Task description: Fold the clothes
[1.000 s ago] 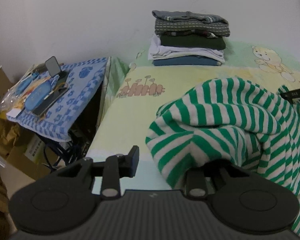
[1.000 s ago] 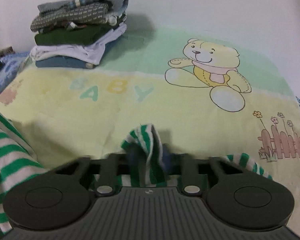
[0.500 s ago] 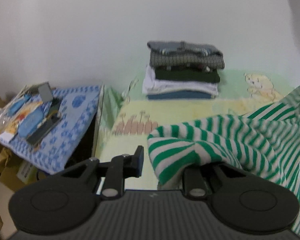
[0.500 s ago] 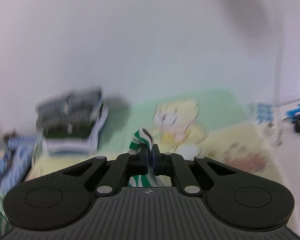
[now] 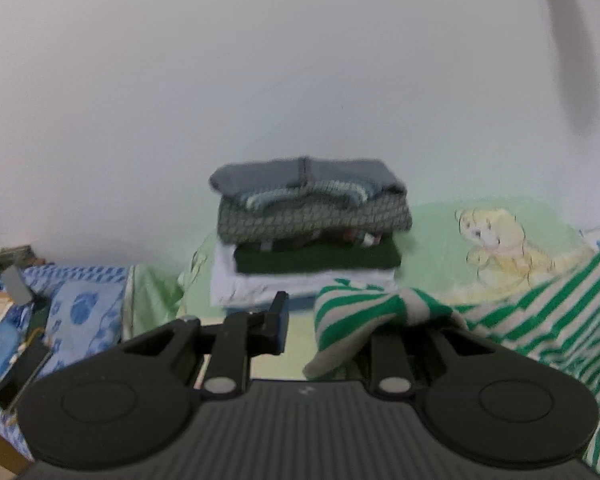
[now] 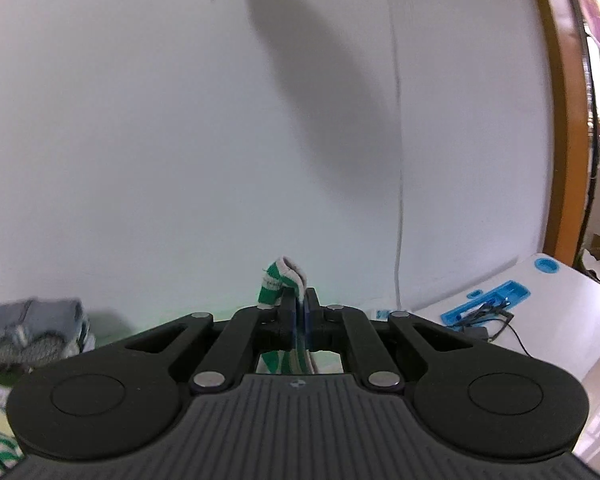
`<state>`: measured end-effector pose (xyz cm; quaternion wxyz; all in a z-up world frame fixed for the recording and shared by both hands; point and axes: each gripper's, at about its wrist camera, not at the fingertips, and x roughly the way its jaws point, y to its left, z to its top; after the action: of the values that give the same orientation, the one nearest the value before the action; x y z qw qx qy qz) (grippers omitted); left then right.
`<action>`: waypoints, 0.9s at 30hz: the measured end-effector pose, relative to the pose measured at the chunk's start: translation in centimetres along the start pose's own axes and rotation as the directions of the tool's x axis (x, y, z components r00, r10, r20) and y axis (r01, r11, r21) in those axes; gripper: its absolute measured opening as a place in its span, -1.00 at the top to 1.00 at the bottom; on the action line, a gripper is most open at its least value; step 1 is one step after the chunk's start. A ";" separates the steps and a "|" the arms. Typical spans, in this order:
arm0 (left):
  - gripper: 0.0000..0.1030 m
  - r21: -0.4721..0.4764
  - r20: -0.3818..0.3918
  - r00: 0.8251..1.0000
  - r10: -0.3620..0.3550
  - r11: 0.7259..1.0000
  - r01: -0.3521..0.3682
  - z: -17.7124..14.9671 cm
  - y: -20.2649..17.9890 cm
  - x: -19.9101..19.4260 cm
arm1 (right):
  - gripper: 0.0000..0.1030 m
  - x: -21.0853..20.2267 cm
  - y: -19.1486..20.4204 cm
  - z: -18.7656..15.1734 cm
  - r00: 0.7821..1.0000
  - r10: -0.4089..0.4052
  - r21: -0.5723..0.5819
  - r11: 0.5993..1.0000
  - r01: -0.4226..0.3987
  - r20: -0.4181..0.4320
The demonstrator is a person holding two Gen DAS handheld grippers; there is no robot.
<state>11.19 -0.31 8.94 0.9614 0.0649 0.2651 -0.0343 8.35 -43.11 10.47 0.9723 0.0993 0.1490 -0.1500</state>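
I see the right gripper [image 6: 299, 312] pinching the striped shirt [image 5: 500, 320]; the left gripper [image 5: 332, 320] is spread, shirt draped over one finger.

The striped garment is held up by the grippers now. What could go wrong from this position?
1. The left gripper is open; the green and white striped garment only drapes over one finger, so it may slip off.
2. The right gripper pinches only a small tuft, which might pull free.
3. The folded stack lies close ahead; swinging cloth could knock it over.
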 end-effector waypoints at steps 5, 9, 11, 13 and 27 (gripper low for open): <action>0.21 0.047 0.047 0.998 0.028 0.998 -0.030 2.4 -1.5 1.4 | 0.93 2.2 -0.1 0.6 0.998 -0.053 0.032 0.998 0.051 0.033; 0.09 0.123 -0.021 0.999 0.040 0.992 -0.037 1.0 -3.4 3.6 | 0.93 5.4 0.1 -1.0 0.996 -0.087 -0.057 0.995 0.086 -0.013; 0.08 0.158 -0.080 0.996 0.043 0.987 -0.030 -0.3 -4.4 4.9 | 0.93 7.2 0.3 -2.7 0.994 -0.089 -0.133 0.988 0.080 -0.067; 0.00 0.199 -0.137 0.989 0.054 0.980 -0.026 -1.8 -5.1 5.9 | 0.78 8.5 0.3 -4.5 0.989 -0.081 -0.191 0.980 0.056 -0.123; -0.87 0.212 -0.315 0.949 0.006 0.975 0.064 -12.5 -2.6 -1.4 | -0.05 0.8 -4.5 -7.7 0.910 0.204 -0.315 0.892 -0.324 -0.360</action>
<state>3.44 -1.06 -1.29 0.8934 0.1713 0.4100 -0.0668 5.65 -45.69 2.38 0.9480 -0.0420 0.3138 0.0337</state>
